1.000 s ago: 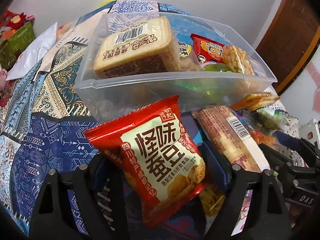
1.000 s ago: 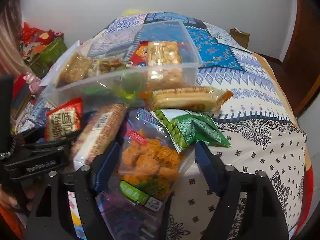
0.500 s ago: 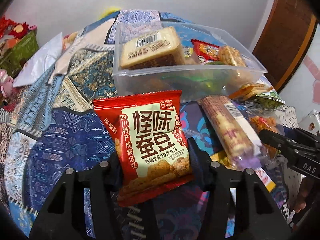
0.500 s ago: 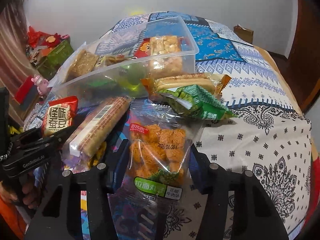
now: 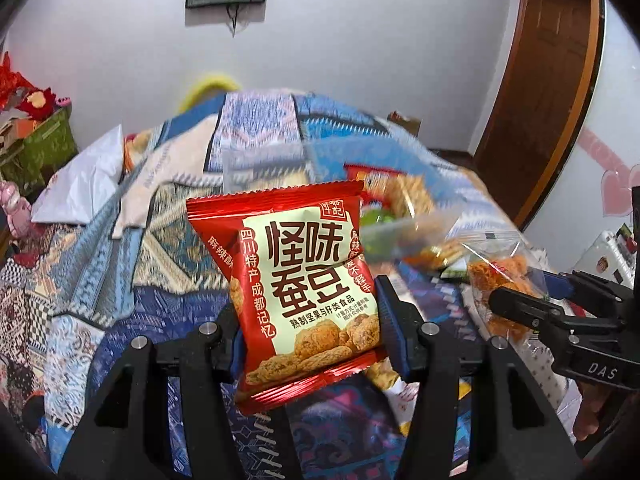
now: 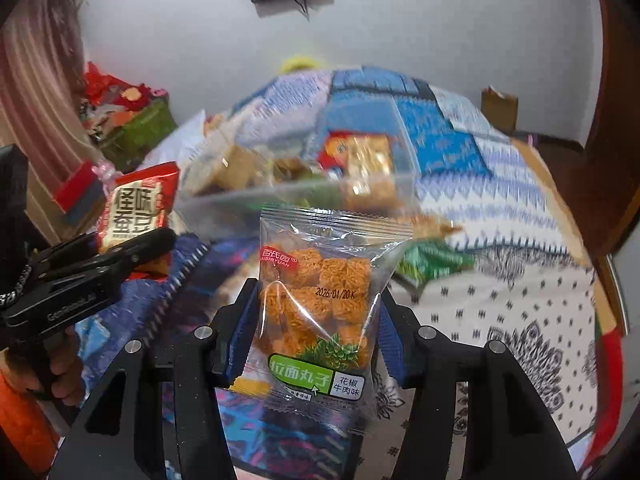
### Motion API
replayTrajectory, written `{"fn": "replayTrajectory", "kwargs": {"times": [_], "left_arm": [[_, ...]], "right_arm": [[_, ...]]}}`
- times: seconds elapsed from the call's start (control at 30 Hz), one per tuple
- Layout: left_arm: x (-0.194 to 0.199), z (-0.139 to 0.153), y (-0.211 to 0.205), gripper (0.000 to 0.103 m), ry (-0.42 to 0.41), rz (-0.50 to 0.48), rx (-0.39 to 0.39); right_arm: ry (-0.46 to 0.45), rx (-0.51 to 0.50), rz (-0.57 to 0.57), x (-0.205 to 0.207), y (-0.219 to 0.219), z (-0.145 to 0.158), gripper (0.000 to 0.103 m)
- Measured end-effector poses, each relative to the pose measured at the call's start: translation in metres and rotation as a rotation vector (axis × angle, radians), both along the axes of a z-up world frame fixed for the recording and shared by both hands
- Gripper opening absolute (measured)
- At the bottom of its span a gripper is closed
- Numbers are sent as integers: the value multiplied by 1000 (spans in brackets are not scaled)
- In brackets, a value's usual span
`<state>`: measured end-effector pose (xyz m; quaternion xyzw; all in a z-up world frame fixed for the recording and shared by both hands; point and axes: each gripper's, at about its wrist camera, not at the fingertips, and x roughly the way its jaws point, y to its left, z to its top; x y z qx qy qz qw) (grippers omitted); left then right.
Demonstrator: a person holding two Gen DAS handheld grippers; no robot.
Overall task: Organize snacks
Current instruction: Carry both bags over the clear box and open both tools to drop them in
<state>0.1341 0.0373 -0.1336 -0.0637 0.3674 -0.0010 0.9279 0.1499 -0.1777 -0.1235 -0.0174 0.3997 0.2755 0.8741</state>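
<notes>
Left gripper (image 5: 308, 312) clamps the red broad-bean snack packet (image 5: 298, 280) upright; right gripper (image 6: 312, 320) pinches the clear ramen-ball packet (image 6: 320, 304) — both held above the patterned bedspread (image 6: 500, 304), likely for dropping into the clear plastic bin (image 6: 320, 196) ahead.

Glossy foil packet (image 5: 304, 276) (cloth bedspread (image 5: 100, 264))

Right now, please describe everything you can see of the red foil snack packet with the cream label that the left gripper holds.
The red foil snack packet with the cream label is glossy and sealed, with crimped top and bottom edges, large dark Chinese characters and pictured brown nuggets. It stands nearly upright, tilted slightly, lifted above the patterned bedcover. The left gripper clamps its lower half between blue-padded fingers; nothing else touches it. The right wrist view shows it beside the clear plastic bin.
</notes>
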Motion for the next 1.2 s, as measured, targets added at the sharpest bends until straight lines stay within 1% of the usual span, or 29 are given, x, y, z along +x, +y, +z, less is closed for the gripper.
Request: {"fn": "replayTrajectory", "kwargs": {"times": [0.13, 0.3, 0.47, 0.57, 0.73, 0.87, 0.93, 1.07, 1.2], "left_arm": [[7, 14, 1, 54, -38, -1, 2], [25, 29, 6, 54, -79, 8, 6], [48, 34, 9, 54, -104, 8, 13], [65, 32, 9, 54, -104, 7, 16], [95, 25, 11, 54, -86, 5, 7], [120, 16, 14, 54, -58, 6, -2], [132, 11, 17, 54, -40, 9, -5], [152, -1, 21, 54, -3, 17, 3], [166, -12, 23, 54, 29, 16, -6]], "right_arm": [[-49, 10, 8, 5, 6, 16, 51], [-101, 17, 9, 23, 16, 31, 51], [-131, 16, 3, 48, 27, 36, 51], [-135, 10, -4, 66, 33, 36, 51], [-114, -2, 1, 94, 43, 31, 51], [-87, -36, 2, 115, 55, 18, 51], [-70, -46, 6, 123, 60, 11, 51], [-54, -104, 15, 133, 72, -3, 51], [-25, -112, 36, 140, 78, -11, 51]]}}
